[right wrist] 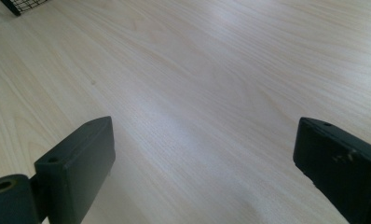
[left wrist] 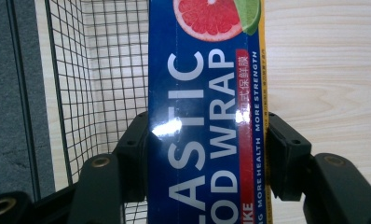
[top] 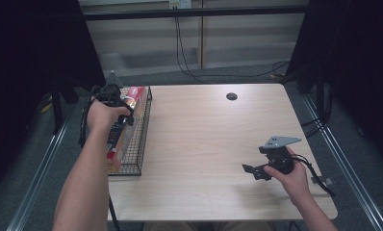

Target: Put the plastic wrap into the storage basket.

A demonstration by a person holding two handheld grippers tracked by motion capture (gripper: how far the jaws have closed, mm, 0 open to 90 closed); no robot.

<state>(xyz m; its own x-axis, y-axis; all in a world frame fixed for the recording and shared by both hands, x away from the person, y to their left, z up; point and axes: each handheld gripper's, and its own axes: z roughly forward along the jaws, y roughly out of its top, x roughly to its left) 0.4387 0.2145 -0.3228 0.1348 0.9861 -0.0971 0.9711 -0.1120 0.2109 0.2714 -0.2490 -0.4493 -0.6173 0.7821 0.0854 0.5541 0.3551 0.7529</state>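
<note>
The left gripper (left wrist: 206,154) is clamped on a long blue box of plastic food wrap (left wrist: 204,112), its two black jaws pressing the box's long sides; the box carries white lettering, a red strip with small print, and a picture of a cut grapefruit and a lime at its far end; in the left gripper view the box runs away from the camera, lying over the line where the black wire basket (left wrist: 97,70) meets the pale wooden table (left wrist: 323,60); the mesh wall and floor of the basket show to the box's left, bare wood to its right; in the high view the left gripper (top: 113,98) sits over the far end of the wire basket (top: 142,139), which stands at the left edge of the table (top: 204,139), and the box (top: 123,127) stretches lengthwise along the basket under the person's left hand (top: 103,116); whether the box rests on the basket floor or is held above it cannot be told; the right gripper (top: 252,169) lies low over the near right part of the table, well apart from the basket, in the person's right hand (top: 293,175); its jaws stand wide apart in the right gripper view (right wrist: 202,172) with nothing but wood grain between them; a corner of the basket shows at the top left of that view; a small dark round hole (top: 231,96) sits in the far part of the tabletop.
</note>
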